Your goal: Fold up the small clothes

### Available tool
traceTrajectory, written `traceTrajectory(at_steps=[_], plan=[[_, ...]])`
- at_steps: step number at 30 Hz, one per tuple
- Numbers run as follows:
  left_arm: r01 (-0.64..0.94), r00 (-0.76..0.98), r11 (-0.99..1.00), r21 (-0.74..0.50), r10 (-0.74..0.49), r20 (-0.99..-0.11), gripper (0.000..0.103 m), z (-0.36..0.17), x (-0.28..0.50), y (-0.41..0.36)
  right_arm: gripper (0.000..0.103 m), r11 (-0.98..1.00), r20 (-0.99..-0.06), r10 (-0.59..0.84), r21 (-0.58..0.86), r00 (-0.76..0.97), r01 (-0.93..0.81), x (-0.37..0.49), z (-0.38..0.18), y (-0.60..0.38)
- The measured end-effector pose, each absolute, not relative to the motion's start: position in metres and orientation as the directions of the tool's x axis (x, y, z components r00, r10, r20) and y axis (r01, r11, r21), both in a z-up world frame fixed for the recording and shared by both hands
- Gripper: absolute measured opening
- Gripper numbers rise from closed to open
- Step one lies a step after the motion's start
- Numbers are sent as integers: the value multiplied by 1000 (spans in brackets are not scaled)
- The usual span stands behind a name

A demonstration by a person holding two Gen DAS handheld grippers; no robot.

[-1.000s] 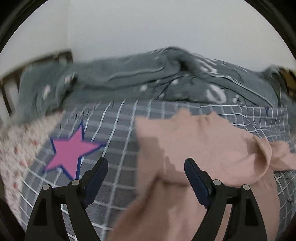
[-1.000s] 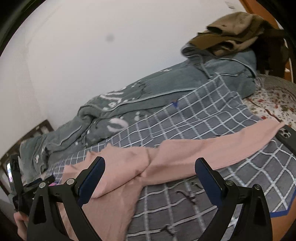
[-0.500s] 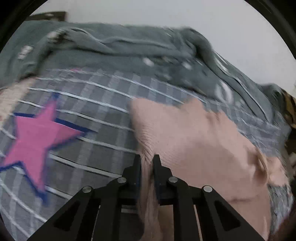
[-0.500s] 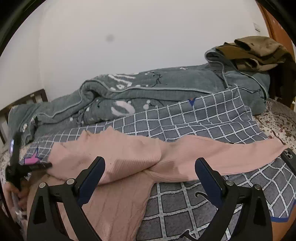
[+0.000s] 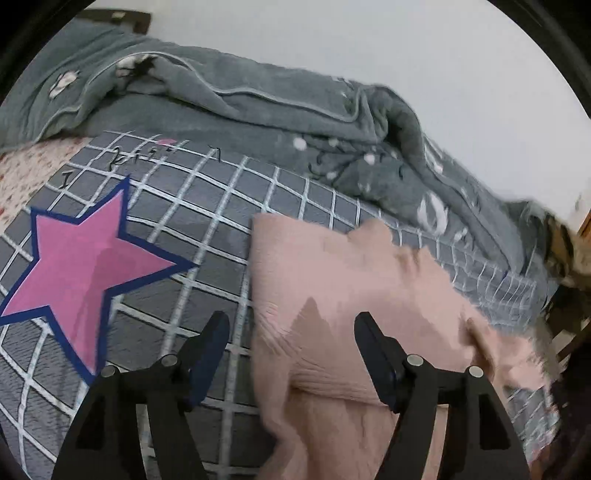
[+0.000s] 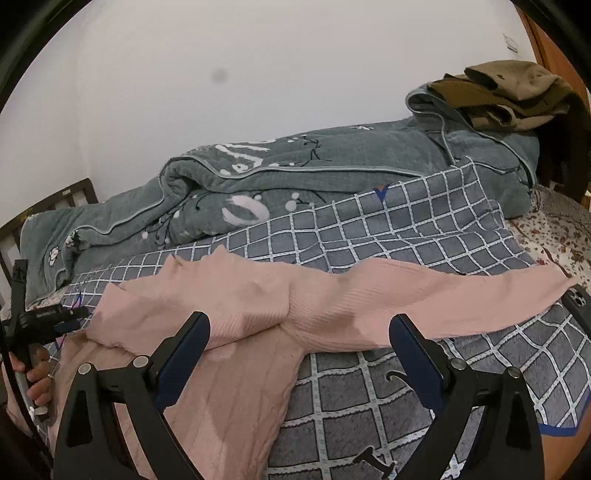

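Two grippers over pink top (image 5: 351,280) on checked bed cover (image 5: 207,206): left gripper (image 5: 291,325) just reopened, fingers straddling folded edge; right gripper (image 6: 299,328) spread wide, empty.

Plain white wall (image 6: 258,74) fills upper frame. Dark wooden bed frame (image 6: 55,199) at left edge; orange-brown wood trim (image 6: 535,33) upper right. Even, diffuse light.
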State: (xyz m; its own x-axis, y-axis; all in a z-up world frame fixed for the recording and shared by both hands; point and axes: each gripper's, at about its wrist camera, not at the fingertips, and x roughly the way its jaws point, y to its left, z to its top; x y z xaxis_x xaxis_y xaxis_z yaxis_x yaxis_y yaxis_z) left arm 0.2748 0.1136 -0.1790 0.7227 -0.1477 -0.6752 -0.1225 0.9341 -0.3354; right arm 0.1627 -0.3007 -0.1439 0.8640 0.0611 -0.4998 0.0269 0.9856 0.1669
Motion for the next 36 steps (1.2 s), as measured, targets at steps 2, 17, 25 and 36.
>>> traceTrajectory(at_steps=[2, 17, 25, 36], plan=[[-157, 686, 947, -281, -100, -721, 47, -187, 286, 108, 96, 986, -502, 58, 165, 863, 30, 161, -144, -303], [-258, 691, 948, -187, 46, -722, 54, -189, 277, 123, 96, 989, -525, 73, 145, 848, 4, 162, -147, -305], [-237, 675, 964, -124, 72, -734, 68, -193, 282, 109, 65, 973, -582, 227, 167, 781, -159, 199, -153, -246], [-220, 674, 967, -126, 57, -737, 74, -195, 284, 106, 44, 983, -769, 183, 128, 612, -134, 286, -186, -203]])
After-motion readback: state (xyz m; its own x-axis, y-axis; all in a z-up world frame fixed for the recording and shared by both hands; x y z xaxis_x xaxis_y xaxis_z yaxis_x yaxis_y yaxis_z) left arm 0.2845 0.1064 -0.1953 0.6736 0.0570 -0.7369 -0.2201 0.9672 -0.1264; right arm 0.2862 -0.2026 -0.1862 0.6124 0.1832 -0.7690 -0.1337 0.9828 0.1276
